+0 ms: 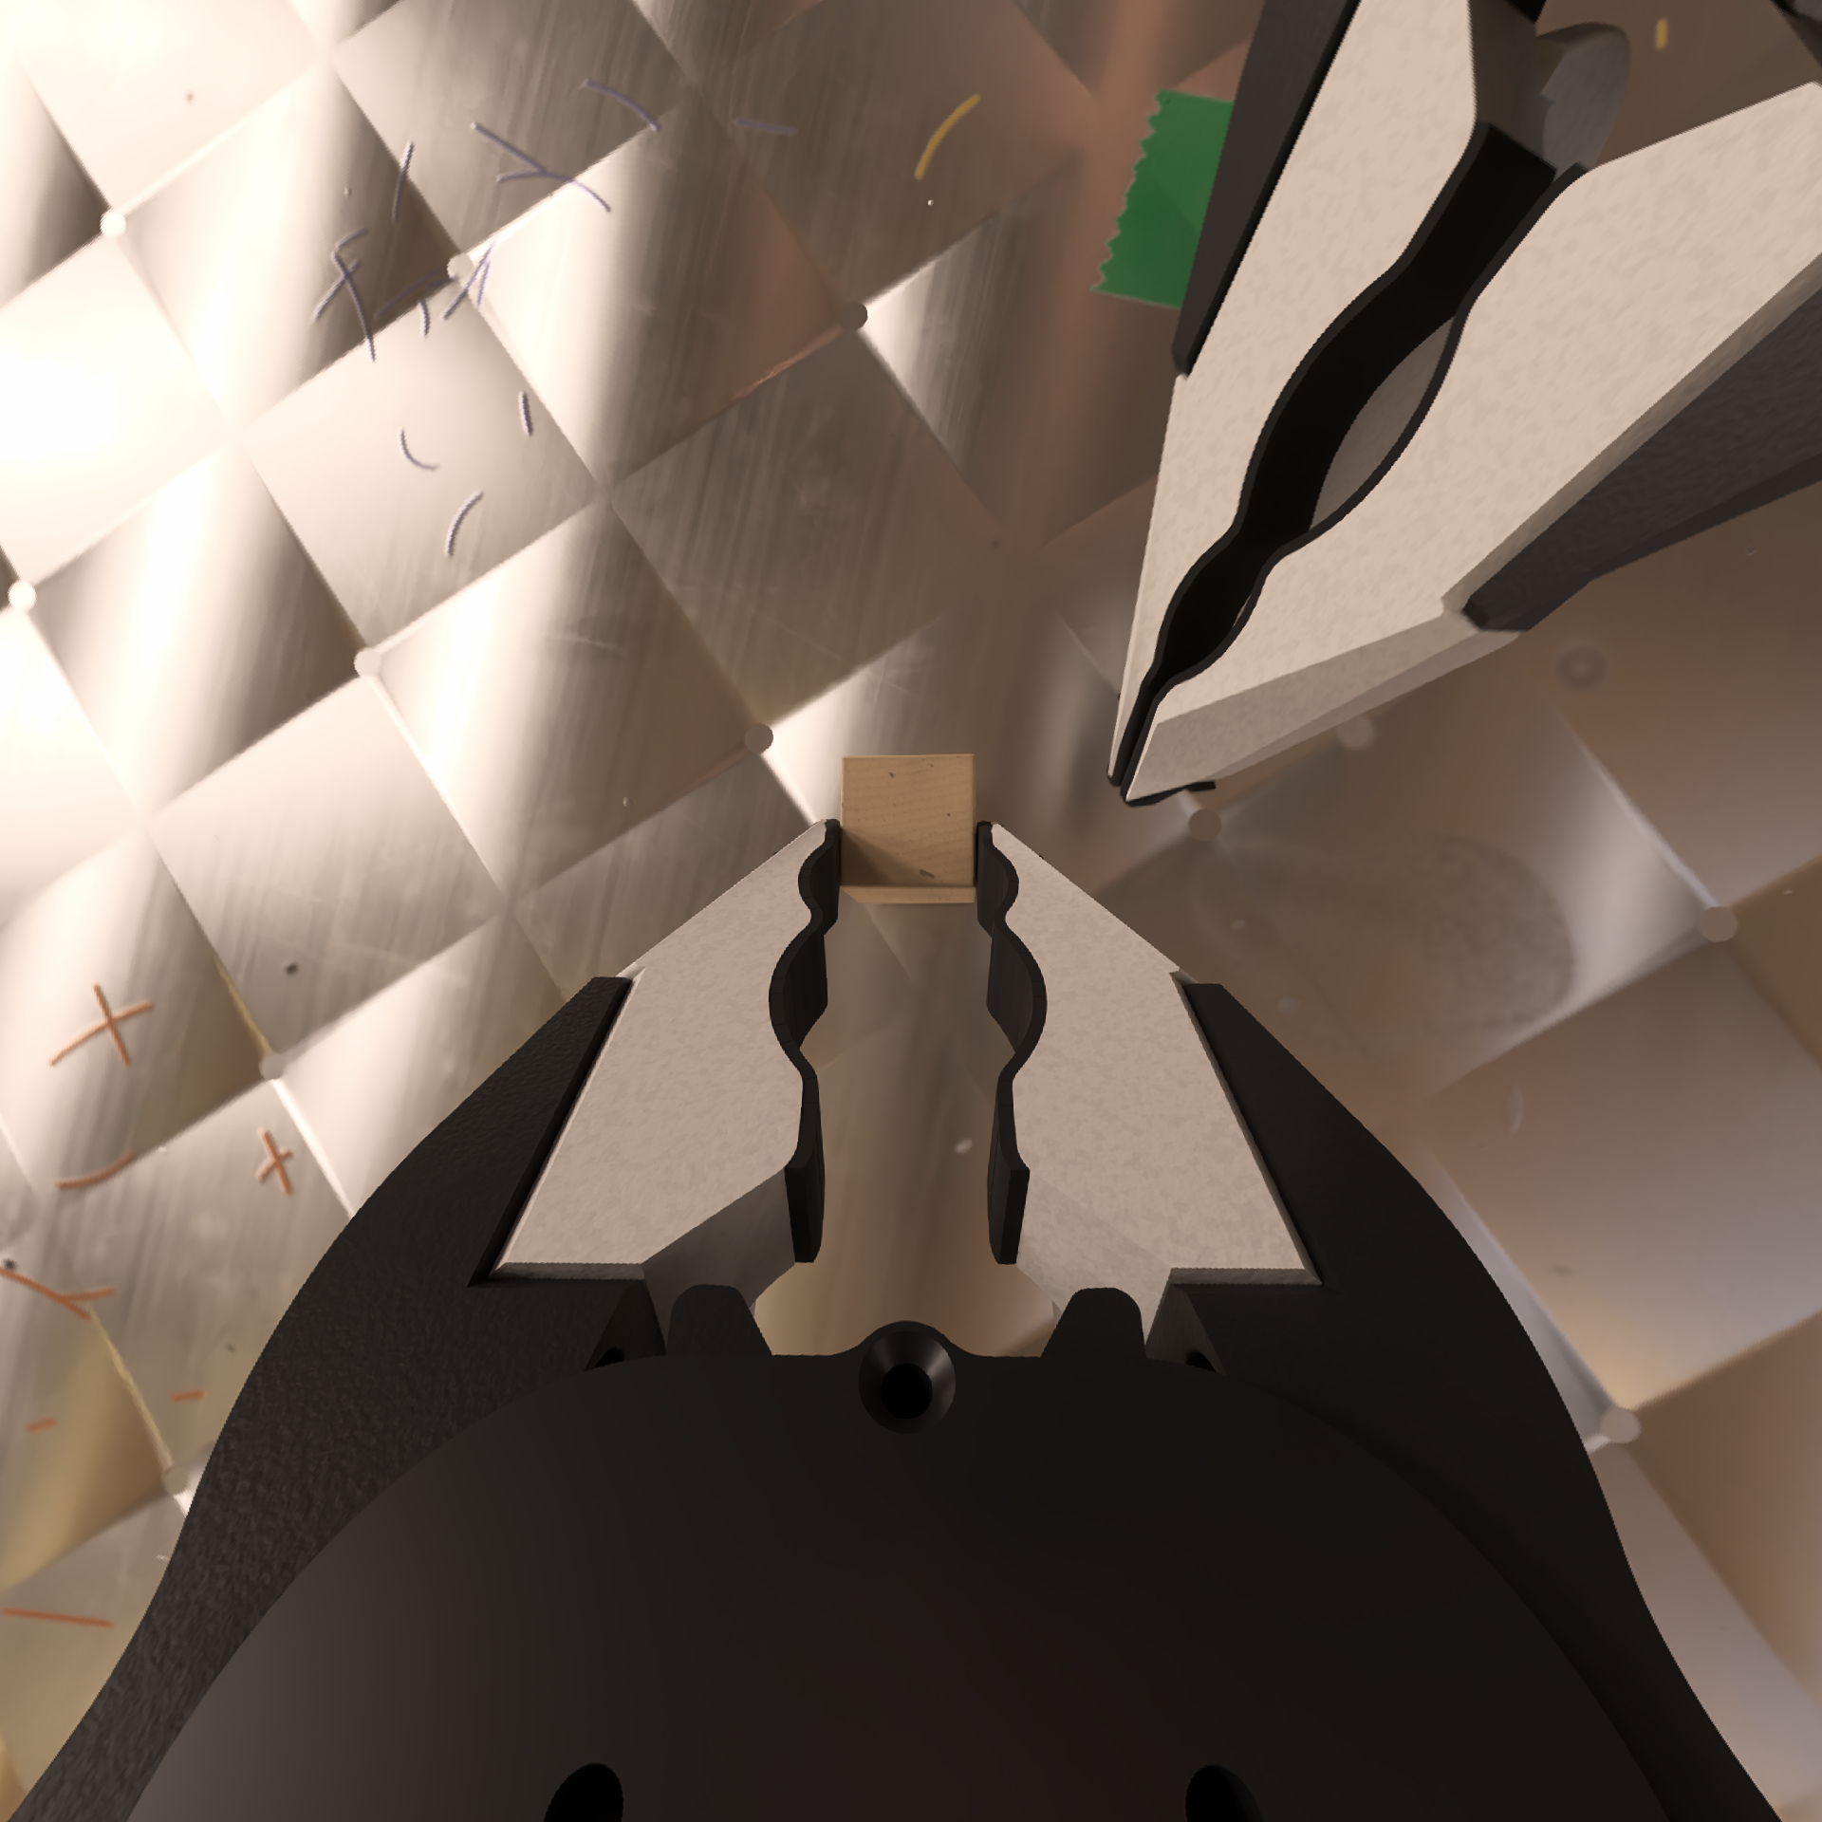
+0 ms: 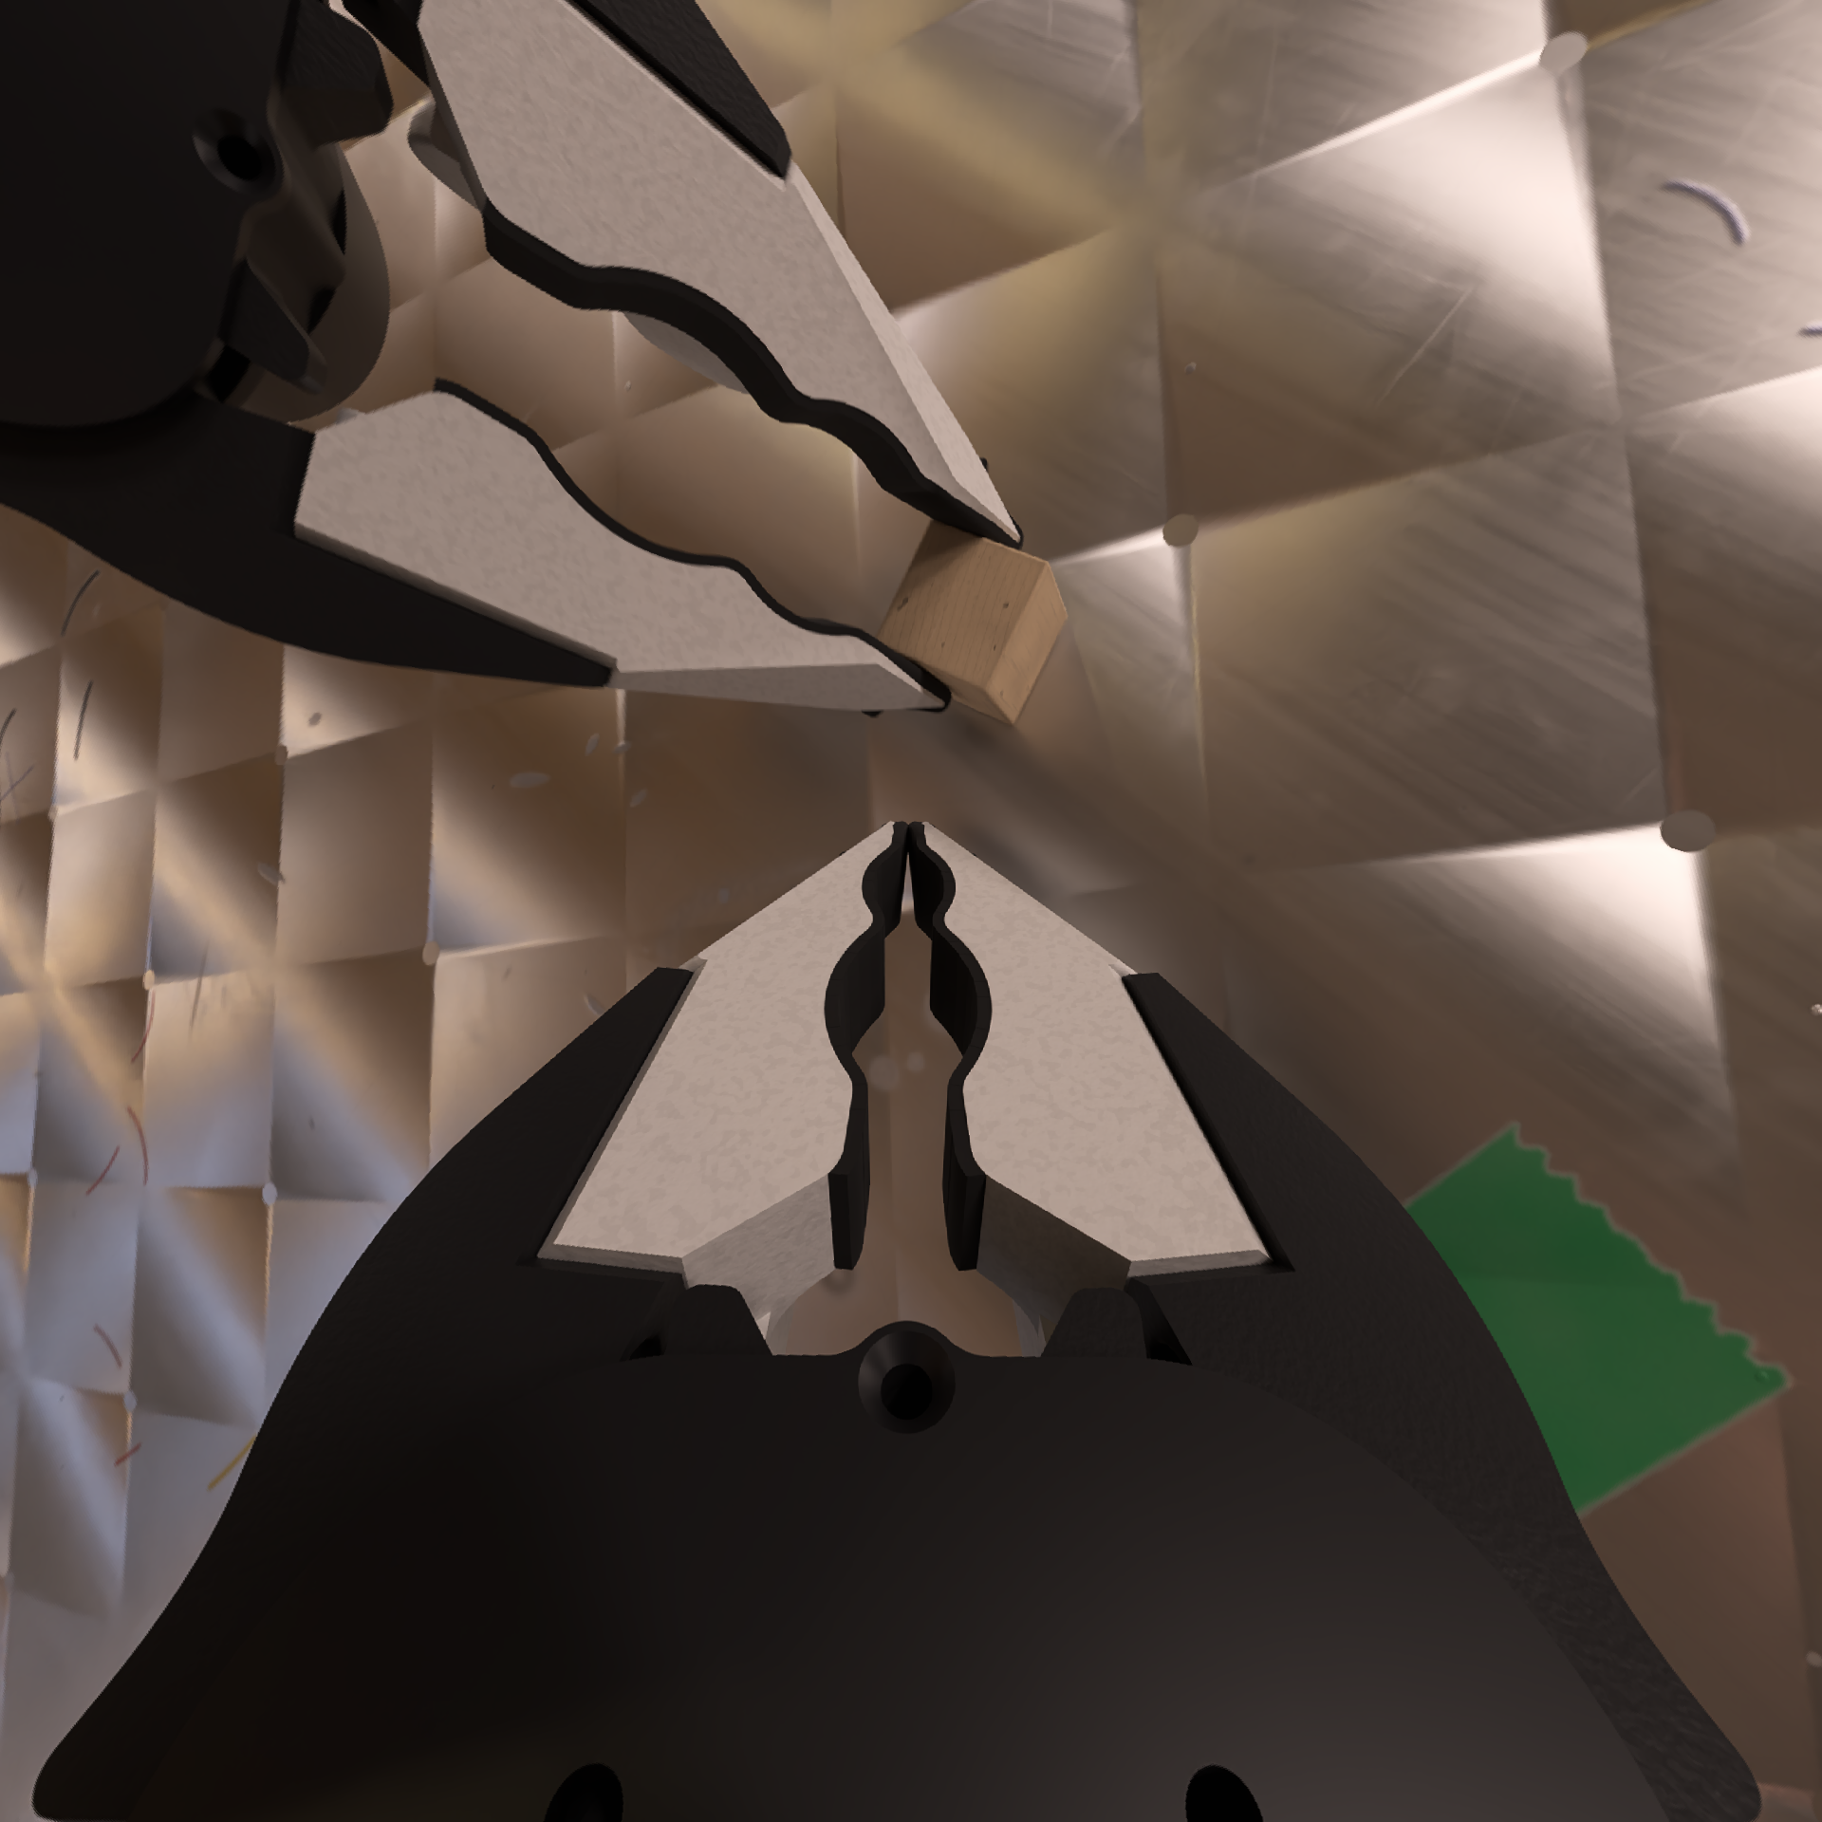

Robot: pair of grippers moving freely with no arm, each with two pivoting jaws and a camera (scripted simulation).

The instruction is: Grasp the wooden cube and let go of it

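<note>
left gripper (image 1: 907, 838) has the wooden cube (image 1: 907, 823) pinched between its two fingertips, black pads touching the cube's left and right faces, jaws parted only as wide as the cube. most of the cube pokes out past the tips, only its near part sits between the pads. in the right wrist view the same left gripper (image 2: 971, 616) comes in from the upper left, and the cube (image 2: 976, 631) shows at its tips with one corner edge pointing away from the fingers, light grain and a few dark specks on its faces. cube looks lifted off the surface, though contact underneath cannot be told for sure. right gripper (image 2: 907, 830) has its tips pressed together with nothing between them, only the wavy cut-outs further back leave a gap. it sits just below the cube in its own view, near but apart. in the left wrist view the right gripper (image 1: 1134, 779) hangs to the right of the cube, tips closed, pointing down toward the cube's level, not touching it. under everything is a shiny metal surface (image 1: 592, 552) embossed in a quilted diamond pattern with small studs at the crossings and faint purple and orange scribble marks left of the cube. a green patch with a zigzag edge (image 1: 1163, 212) lies far beyond the cube, partly hidden by the right gripper; in the right wrist view the green patch (image 2: 1577, 1321) is low right of the cube, well apart.
</note>
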